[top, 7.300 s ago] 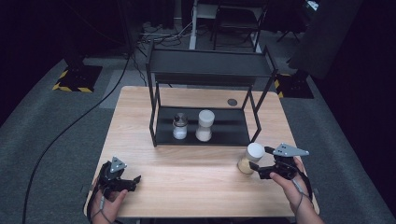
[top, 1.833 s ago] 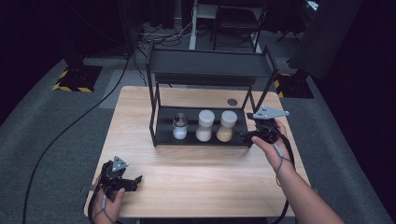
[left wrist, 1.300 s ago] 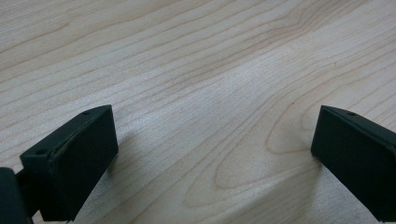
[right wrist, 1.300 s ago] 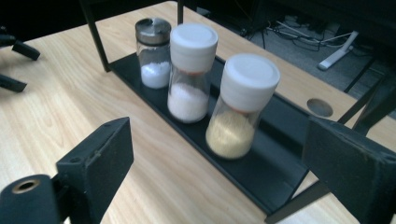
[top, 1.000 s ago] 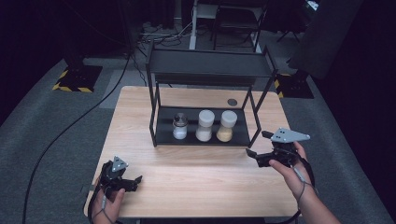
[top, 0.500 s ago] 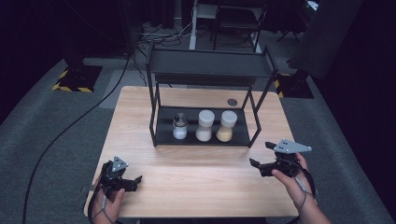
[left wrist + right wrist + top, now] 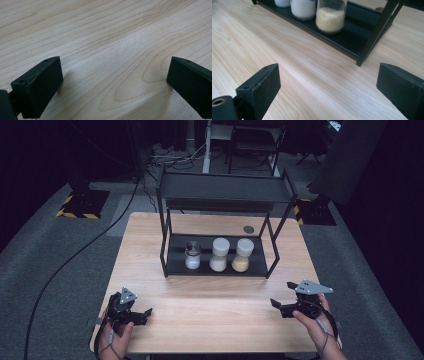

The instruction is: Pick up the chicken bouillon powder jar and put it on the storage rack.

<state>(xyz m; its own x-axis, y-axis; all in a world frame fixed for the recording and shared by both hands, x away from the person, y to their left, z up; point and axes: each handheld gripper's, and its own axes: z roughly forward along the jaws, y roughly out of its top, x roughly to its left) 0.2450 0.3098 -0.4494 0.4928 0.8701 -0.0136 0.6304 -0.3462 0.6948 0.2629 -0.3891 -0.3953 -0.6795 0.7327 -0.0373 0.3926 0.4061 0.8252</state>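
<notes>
A black two-level rack (image 7: 176, 264) stands at the back middle of the wooden table (image 7: 210, 295). Three jars are lined up on its lower shelf: a small metal-lidded jar (image 7: 192, 256), a white-filled jar (image 7: 220, 254) and a jar of yellow grains (image 7: 242, 255). In the right gripper view the yellow-grain jar (image 7: 330, 15) is straight ahead, with the white one (image 7: 303, 6) beside it. My right gripper (image 7: 279, 305) (image 7: 329, 85) is low over the table's front right. It is open, its jaws have just been opening, and nothing is between them. My left gripper (image 7: 144, 313) (image 7: 112, 82) rests open at the front left over bare wood.
A small dark disc (image 7: 248, 229) lies on the table behind the rack's right side. The rack's right front leg (image 7: 374, 32) stands between my right gripper and the jars. A cable (image 7: 75, 260) runs across the grey floor to the left.
My right gripper, holding the yellow-grain jar at first, left it on the rack's shelf, then drew back toward the table's front right and sank lower. The left gripper stayed put.
</notes>
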